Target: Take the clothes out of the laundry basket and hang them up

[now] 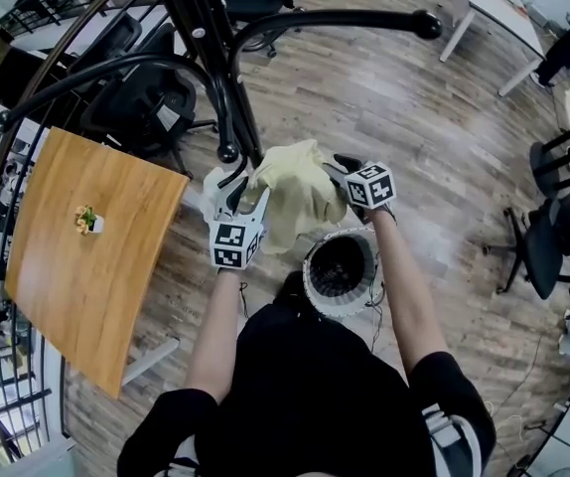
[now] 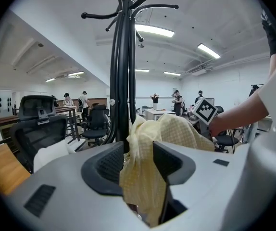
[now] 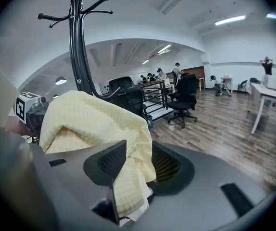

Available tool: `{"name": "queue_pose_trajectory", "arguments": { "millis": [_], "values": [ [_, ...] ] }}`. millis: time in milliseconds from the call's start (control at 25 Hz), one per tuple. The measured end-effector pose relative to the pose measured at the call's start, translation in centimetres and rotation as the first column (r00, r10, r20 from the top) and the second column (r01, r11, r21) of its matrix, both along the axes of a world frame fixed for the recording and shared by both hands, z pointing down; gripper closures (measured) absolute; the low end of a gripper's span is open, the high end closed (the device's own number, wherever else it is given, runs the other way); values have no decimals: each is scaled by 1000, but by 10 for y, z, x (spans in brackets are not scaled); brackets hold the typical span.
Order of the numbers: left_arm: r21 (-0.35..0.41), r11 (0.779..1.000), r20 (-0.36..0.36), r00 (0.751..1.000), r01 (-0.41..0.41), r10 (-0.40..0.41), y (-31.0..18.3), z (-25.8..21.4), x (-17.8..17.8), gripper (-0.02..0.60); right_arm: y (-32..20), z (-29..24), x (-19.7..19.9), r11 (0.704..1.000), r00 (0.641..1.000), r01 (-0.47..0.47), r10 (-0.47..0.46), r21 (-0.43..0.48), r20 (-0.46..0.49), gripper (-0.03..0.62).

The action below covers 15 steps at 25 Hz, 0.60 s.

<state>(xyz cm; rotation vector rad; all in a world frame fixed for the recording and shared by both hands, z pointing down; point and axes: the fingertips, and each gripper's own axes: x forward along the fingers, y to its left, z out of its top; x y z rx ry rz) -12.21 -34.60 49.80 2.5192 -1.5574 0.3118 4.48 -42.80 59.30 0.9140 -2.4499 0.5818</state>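
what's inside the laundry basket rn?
In the head view the laundry basket looks dark and ribbed inside, with no clothes visible. The yellow garment above it overlaps its top-left rim, so that corner is hidden.

Wood-plank floor (image 1: 414,97), orange wooden table (image 1: 76,266) (small plant (image 1: 87,221) on it) — black office chairs (image 1: 136,97).

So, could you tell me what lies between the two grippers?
The yellow garment, spanning left gripper to right gripper; the head view shows it.

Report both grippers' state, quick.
Left gripper: open, yellow checked cloth hangs loose between its jaws.
Right gripper: open, same cloth draped between its jaws.
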Motion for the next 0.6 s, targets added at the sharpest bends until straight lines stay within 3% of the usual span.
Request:
{"name": "queue_pose_trajectory", "arguments": {
  "millis": [320,600],
  "values": [
    [59,998,-9,999,35,-34,18,-16,-8,385,24,-24,19,995,999,-40,39,90,19,419],
    [65,998,-7,1000,28,-28,45,-18,-5,387,59,-34,35,989,998,-60,55,136,33,476]
  ]
}}
